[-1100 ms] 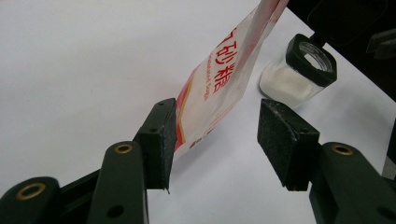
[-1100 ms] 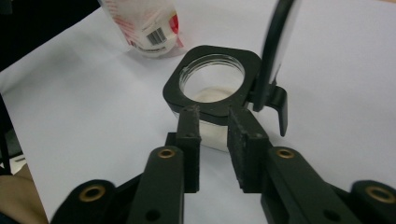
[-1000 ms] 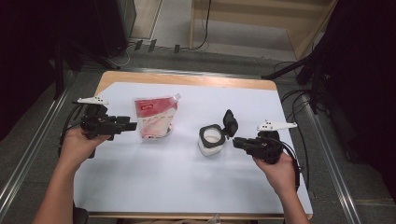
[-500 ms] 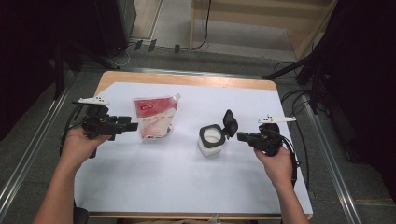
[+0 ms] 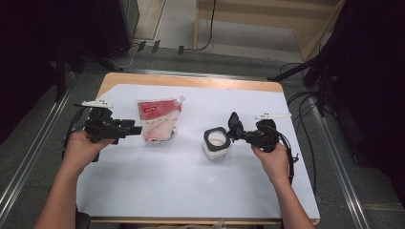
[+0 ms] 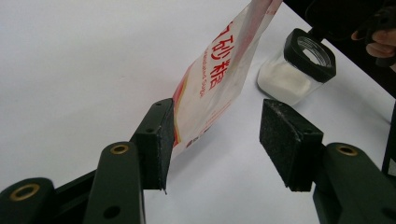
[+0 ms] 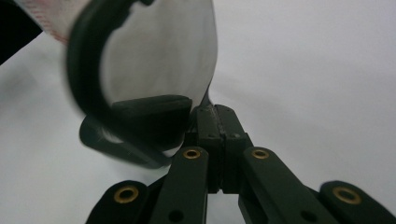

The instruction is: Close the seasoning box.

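Here the right gripper [image 5: 235, 128] pinches the jar's flipped-up black lid [image 5: 233, 121] between closed jaws beside the open jar [image 5: 216, 142] of white powder, while the left gripper [image 5: 135, 130] stands half-open, one pad touching the upright sugar pouch [image 5: 158, 119] on the white table [image 5: 191, 191].

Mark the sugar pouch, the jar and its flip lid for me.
sugar pouch [image 5: 159, 119], high view, front panel.
jar [image 6: 292, 74], left gripper view, glass side.
flip lid [image 5: 234, 121], high view, raised black cap.

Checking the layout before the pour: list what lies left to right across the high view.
left gripper → sugar pouch → glass jar → jar's flip lid → right gripper, jaws shut at the lid.
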Tool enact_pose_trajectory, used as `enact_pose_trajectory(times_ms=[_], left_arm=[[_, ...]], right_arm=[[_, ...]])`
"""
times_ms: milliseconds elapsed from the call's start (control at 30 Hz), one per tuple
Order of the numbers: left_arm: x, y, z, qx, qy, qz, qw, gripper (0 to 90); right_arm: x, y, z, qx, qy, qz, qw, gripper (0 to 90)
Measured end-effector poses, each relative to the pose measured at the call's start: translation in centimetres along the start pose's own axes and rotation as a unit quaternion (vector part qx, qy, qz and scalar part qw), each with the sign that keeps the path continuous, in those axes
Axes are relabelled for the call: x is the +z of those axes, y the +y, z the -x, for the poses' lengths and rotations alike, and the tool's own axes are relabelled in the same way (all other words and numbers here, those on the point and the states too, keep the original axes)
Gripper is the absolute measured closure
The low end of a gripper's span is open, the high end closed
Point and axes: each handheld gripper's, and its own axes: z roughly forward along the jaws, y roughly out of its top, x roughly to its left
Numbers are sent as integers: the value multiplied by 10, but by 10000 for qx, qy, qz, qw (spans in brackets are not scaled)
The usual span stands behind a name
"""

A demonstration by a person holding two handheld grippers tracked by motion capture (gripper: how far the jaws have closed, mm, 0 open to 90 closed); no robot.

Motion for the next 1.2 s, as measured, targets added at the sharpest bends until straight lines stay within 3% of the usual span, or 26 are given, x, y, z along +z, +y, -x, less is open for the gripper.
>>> enact_pose_trajectory(times_ms=[133, 233, 567, 1200], left_arm=[[-1, 0, -1, -11, -38, 40, 10000, 464], [-3, 0, -3, -9, -11, 67, 10000, 465], [-3, -1, -3, -1, 14, 40, 10000, 466], [1, -1, 0, 43, 5, -42, 10000, 463]], right_arm=[[7, 7, 4, 102, 138, 55, 9998, 900], [8, 11, 4, 52, 102, 49, 9999, 900], [-4, 16, -1, 104, 132, 318, 9994, 900], [-1, 18, -15, -109, 176, 256, 9995, 900]])
